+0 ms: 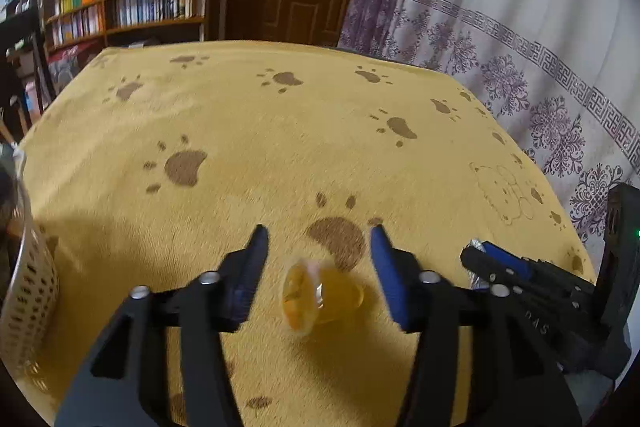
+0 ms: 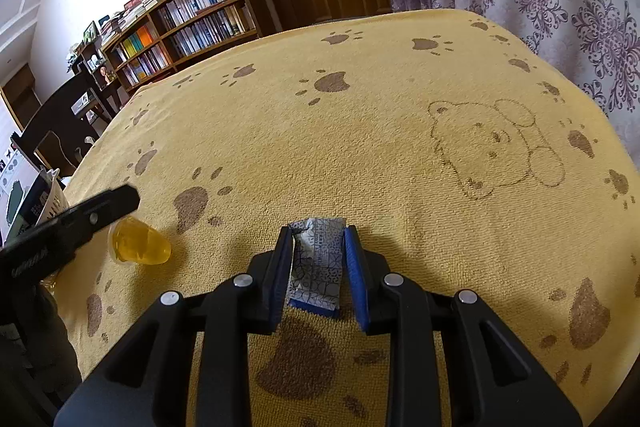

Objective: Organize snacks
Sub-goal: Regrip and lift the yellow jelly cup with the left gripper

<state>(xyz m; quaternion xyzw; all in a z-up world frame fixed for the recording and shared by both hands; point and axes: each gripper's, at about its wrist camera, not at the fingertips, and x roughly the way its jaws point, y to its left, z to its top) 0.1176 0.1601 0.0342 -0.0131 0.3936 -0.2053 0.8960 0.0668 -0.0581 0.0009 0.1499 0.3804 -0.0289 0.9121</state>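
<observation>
Left tongs [image 1: 318, 239]: released, fingers wide apart, one on each side of the jelly cup [image 1: 320, 301], not touching it.
Jelly cup place: lower centre of the left view, lying on its side on the yellow cloth [image 1: 280, 131]; lower left of the right view.
Right tongs [image 2: 316, 255]: narrowed around the wrapped bar [image 2: 318, 263]; both pads appear to touch its sides, so probably grasping, but not lifted from the cloth.
Bar place: lower centre of the right view, flat on the cloth; only its foil end visible at the right edge of the left view.
Basket [image 1: 30, 287]: white, perforated, at the left edge of the left view; probably the target for the snacks.
Step in hand: likely closing on both snacks for pick-up.
Advice, cup: close slowly on the round body, because rolling away is possible; keep the fingers low, near the cloth.
Advice, bar: squeeze on the long edges, lift straight up, avoid pinching the cloth together with the wrapper.
Count, snacks on cloth: two, one cup and one bar.
Count, tongs: two.
Count, baskets: one, contents hardly visible.
</observation>
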